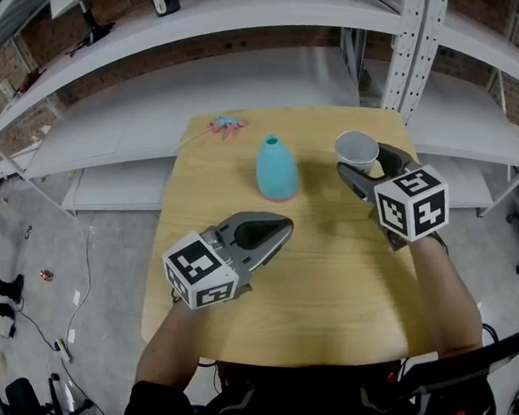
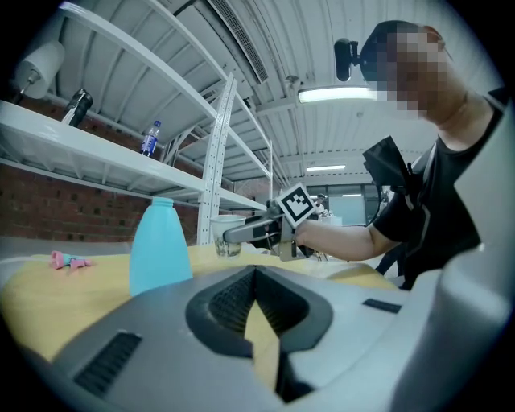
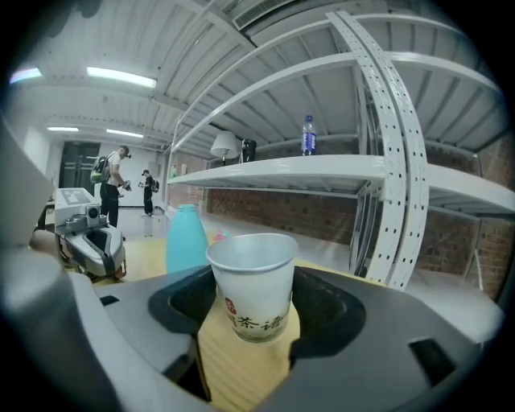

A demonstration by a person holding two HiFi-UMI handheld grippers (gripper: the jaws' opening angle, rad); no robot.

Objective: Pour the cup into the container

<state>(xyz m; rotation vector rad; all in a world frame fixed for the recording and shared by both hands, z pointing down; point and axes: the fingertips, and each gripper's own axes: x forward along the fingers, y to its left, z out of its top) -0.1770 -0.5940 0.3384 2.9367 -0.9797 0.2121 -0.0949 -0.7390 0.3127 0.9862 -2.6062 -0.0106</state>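
Now, right gripper [image 1: 360, 162] on the paper cup [image 1: 356, 149], left gripper [image 1: 285, 222] idle.

From my remote seat I read the right jaws as clamped on the cup's lower sides. The cup is upright with its mouth open to the top, printed characters facing the right gripper view. It sits over the far right part of the wooden table [image 1: 325, 283]; I cannot tell whether its base touches the top. The blue container [image 1: 276, 169] stands upright near the table's far middle, left of the cup and apart from it. The left jaws are together at the tips with nothing between them, low over the table on the near side of the container and pointing toward it. A small pink item [image 1: 227, 124] lies at the far edge.
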